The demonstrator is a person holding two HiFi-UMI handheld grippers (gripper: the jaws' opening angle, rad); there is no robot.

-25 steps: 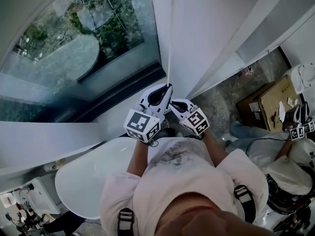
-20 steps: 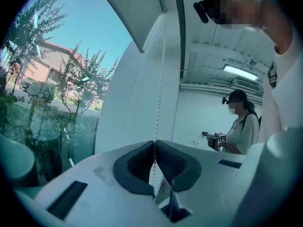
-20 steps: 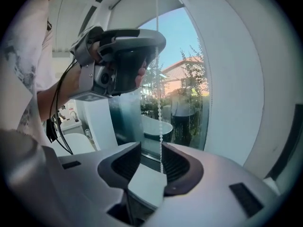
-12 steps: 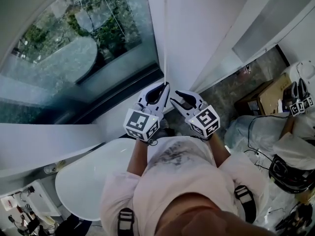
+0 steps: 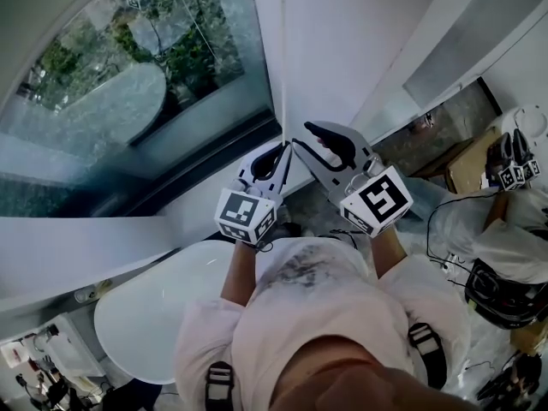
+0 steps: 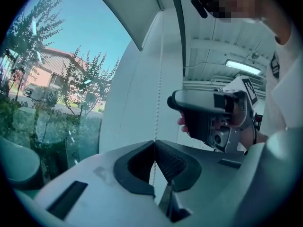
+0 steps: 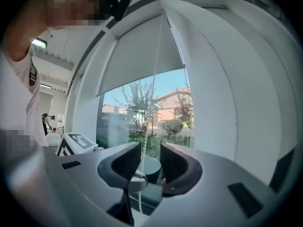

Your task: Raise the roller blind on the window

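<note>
now left tool [image 6: 154, 145] clamps the bead cord [image 6: 159, 79] — right tool [image 7: 150, 150], jaws just opened, straddles it.

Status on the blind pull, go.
Left gripper shut on the cord. Right gripper above it, jaws just opened, cord between them ungripped. Roller blind part raised. Nothing seen fouling cord.

A white round table [image 5: 154, 315] sits indoors; leafy trees [image 5: 175, 50] stand outside.
</note>
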